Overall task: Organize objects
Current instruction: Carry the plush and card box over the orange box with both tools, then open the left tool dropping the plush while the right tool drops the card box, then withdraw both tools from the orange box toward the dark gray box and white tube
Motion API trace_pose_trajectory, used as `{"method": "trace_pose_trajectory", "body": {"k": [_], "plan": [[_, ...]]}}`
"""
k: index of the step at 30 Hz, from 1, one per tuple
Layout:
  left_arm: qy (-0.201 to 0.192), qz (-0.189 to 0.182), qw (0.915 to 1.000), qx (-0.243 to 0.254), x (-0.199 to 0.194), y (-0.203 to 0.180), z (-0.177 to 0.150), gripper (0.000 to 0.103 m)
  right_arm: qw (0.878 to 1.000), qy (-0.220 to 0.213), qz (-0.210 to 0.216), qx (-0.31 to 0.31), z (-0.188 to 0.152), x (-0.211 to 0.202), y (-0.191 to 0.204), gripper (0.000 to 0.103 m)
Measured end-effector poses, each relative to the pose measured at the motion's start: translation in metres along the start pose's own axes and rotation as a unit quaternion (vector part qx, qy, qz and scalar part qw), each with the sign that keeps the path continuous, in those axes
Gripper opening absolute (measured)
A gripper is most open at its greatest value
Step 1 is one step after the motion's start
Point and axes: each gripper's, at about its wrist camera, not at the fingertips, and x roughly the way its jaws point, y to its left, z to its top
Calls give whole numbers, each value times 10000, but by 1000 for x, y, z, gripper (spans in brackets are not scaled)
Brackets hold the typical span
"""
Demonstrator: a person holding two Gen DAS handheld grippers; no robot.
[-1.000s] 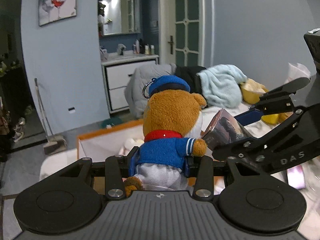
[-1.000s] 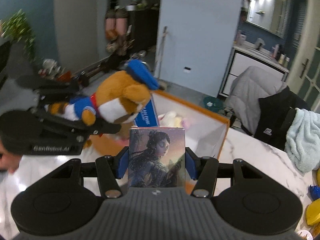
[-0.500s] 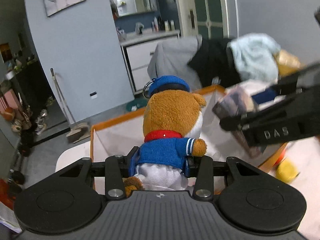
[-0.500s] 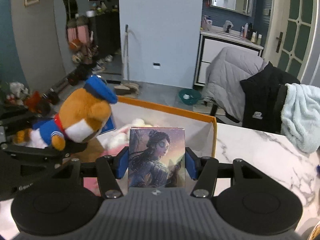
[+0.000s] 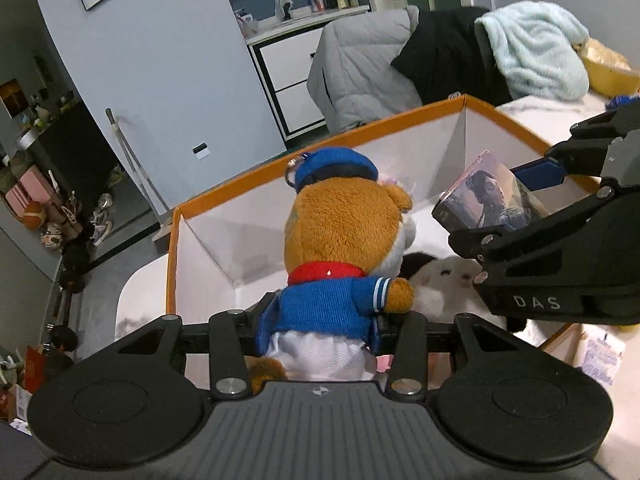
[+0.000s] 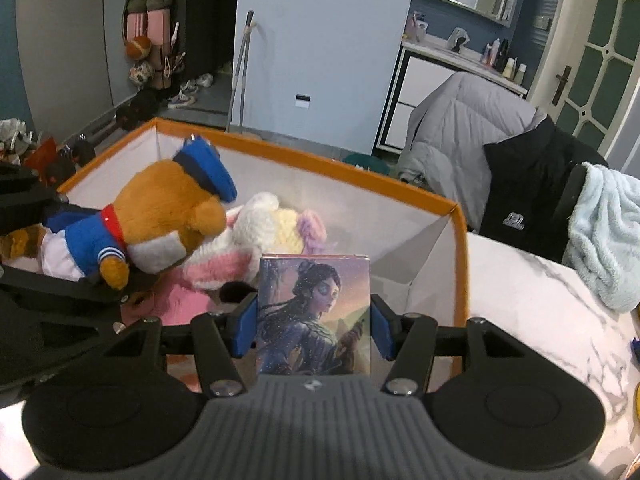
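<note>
Left gripper (image 5: pixel 318 326) is clamped on the plush bear (image 5: pixel 340 248) at its blue-jacketed waist; its jaws have just been opening a little, though the pads are on the toy and it hangs upright over the box. Soft, light, squashy toy: it will deform under the pads, so the torso is the right place to hold, not a limb or the cap. No damage if dropped.

Right gripper (image 6: pixel 313 330) is clamped on the picture box (image 6: pixel 314 314), blue pads (image 6: pixel 244 330) pressing its two side edges, printed face toward the camera. Looks like stiff, light card with a smooth, glossy surface, so it could slip or dent at the corners if squeezed hard. An edge grip across the width suits it.

Both items sit above the open orange-rimmed box (image 6: pixel 460 216) standing on the marble worktop (image 6: pixel 540 300). Inside it, just beyond the bear's head, lie a white and pink plush (image 6: pixel 240 248) and a pale yellow and lilac one behind it.

Judgement: release-into-box stage, bear first.

Farther off: grey jacket (image 6: pixel 460 128) and black jacket (image 6: pixel 528 184) draped over chairs, light blue towel (image 6: pixel 608 232), vanity cabinet at the back wall.
</note>
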Motion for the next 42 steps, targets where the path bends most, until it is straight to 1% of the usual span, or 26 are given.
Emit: {"method": "trace_pose_trajectory", "body": {"k": [3, 5, 6, 7, 8, 9, 10, 13, 16, 22, 30, 34, 37, 40, 42], "plan": [[79, 24, 9999, -64, 3, 2, -3, 56, 10000, 46, -41, -50, -5, 5, 6, 59], [92, 35, 9999, -93, 4, 3, -5, 57, 9999, 59, -51, -117, -9, 7, 9, 59], [61, 45, 9999, -132, 3, 5, -6, 60, 9999, 26, -88, -137, -9, 7, 10, 59], [29, 82, 9999, -130, 3, 6, -6, 67, 9998, 0, -126, -146, -10, 6, 13, 59], [-4, 145, 9998, -106, 3, 5, -5, 72, 9998, 3, -162, -143, -10, 6, 13, 59], [-60, 214, 9997, -79, 2, 5, -3, 82, 9997, 0, -192, -145, -9, 6, 12, 60], [-160, 274, 9995, -65, -1, 5, -3, 87, 9996, -31, -240, -155, -8, 6, 12, 63], [-382, 401, 9984, -114, -10, 8, -1, 87, 9988, -295, -374, -87, -5, -3, 8, 70], [-440, 354, 9982, -202, -15, 11, 3, 87, 9985, -414, -338, 138, 0, -12, -2, 70], [-492, 334, 9982, -88, -26, 8, 4, 87, 9977, -551, -199, 347, -2, -34, -14, 70], [-721, 363, 9967, -92, -65, 14, 4, 87, 9961, -667, -40, 573, -13, -75, -31, 70], [-925, 234, 9946, -412, -87, 19, -7, 88, 9951, -767, -30, 616, -22, -98, -41, 70], [-908, 93, 9941, -591, -92, 20, -22, 88, 9952, -788, -7, 587, -34, -111, -42, 70], [-902, 62, 9937, -662, -98, 18, -32, 88, 9957, -779, -1, 493, -46, -119, -37, 70], [-979, -3, 9918, -815, -106, 18, -38, 88, 9957, -795, -25, 470, -54, -124, -34, 70]]}}
